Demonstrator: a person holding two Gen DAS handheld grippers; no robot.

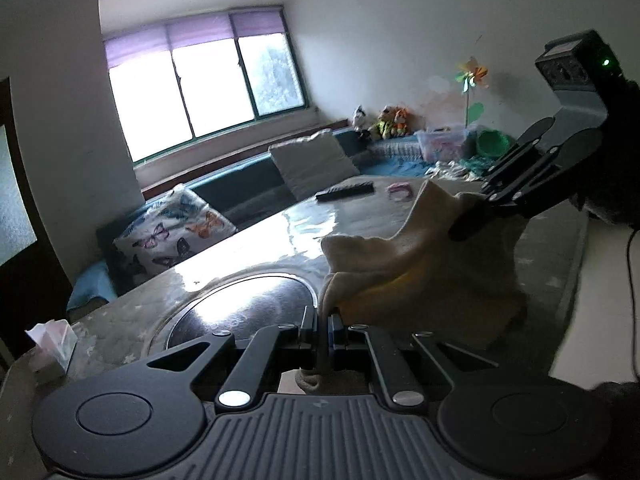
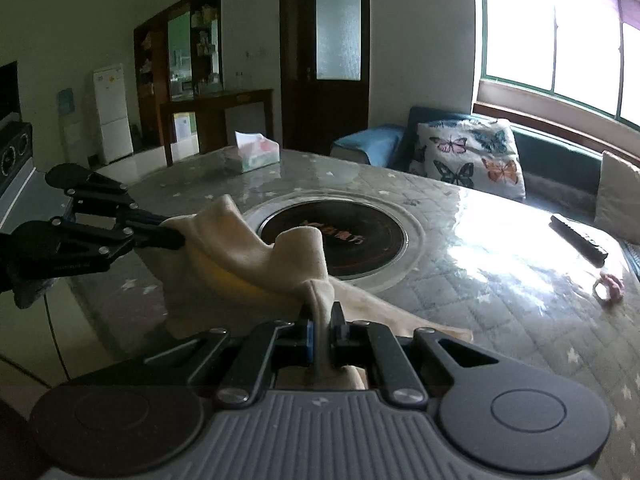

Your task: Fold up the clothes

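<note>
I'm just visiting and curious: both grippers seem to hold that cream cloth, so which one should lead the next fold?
Hard to call; I'd lean right. The left gripper and right gripper are each shut on the cream cloth, lifted between them. The cloth trails onto the table beside the right gripper.

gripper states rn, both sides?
Left gripper: shut on the beige garment, one edge.
Right gripper: shut on the same garment, other edge, lifted above the table.
</note>
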